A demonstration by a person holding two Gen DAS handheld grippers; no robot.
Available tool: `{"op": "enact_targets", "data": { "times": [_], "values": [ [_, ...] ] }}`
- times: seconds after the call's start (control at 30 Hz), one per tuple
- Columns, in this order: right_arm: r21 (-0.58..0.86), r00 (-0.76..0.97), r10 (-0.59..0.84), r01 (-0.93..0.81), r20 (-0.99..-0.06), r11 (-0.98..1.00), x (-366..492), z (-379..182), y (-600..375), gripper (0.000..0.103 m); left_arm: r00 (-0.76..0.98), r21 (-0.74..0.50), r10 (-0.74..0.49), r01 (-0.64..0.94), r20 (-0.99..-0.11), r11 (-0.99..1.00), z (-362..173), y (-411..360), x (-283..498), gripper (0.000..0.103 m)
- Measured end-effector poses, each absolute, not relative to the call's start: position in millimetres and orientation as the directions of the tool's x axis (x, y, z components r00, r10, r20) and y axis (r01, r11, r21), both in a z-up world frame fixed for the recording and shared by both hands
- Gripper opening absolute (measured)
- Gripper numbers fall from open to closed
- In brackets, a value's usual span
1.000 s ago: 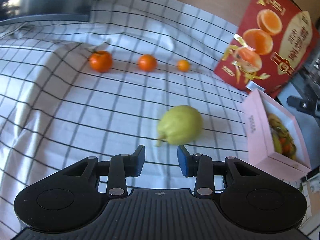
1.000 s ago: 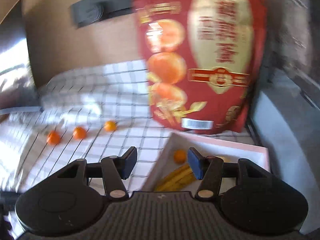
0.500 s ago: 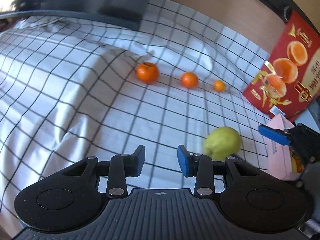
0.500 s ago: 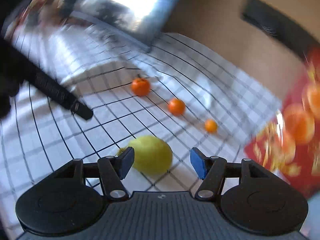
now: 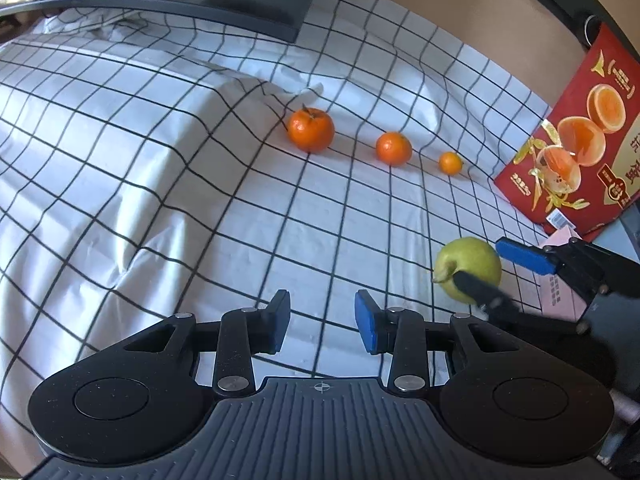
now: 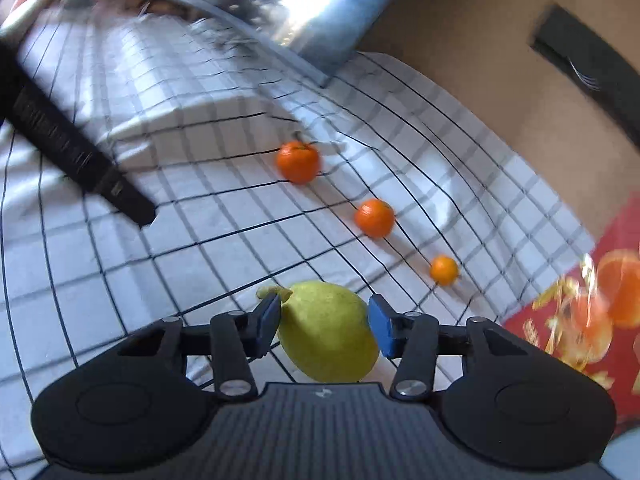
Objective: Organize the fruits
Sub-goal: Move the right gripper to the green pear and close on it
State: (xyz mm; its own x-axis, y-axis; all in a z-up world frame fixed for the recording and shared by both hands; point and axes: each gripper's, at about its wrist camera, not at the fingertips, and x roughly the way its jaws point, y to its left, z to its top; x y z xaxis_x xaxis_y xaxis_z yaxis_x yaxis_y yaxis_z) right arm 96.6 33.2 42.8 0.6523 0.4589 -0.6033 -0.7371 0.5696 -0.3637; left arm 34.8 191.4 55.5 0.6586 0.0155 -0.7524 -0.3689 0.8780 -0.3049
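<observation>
Presently, three oranges lie in a diagonal row on the checked cloth, graded by size: the large orange at the far left, the medium orange beside it to the right, the small orange at the right end, nearest the red carton. All three stand apart from one another, and that row appears settled.

The green pear is the item in hand. It lies on the cloth nearer than the row, stem pointing left. The right gripper brackets it, one blue pad on each side. The left pad sits at or against the skin near the stem; the right pad shows a sliver of gap. Whether the claw has closed on the fruit cannot be told; it stands at a medium spread about the pear.

The left gripper hangs over bare cloth to the left of the pear, claw narrowly parted, holding nothing.

A pink box shows at the right edge behind the right gripper; its contents are hidden here.

Judgement: the oranges are done. The pear remains to be gripped and placed, and any fruit in the box cannot be assessed.
</observation>
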Motion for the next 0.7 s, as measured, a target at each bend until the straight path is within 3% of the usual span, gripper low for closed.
{"op": "enact_targets", "data": {
  "times": [0.2,0.7],
  "values": [
    [-0.151,0.621,0.484,-0.696,-0.616,0.702,123,60,-9,0.048,0.657,-0.308,-0.027,-0.316,-0.753,0.897,56,177,47,0.040],
    [-0.036,0.618,0.449,-0.611,-0.646,0.791,152,62,-45,0.048,0.682,-0.343,-0.212,-0.062,-0.700,0.937,64,123,110,0.040]
  ]
}}
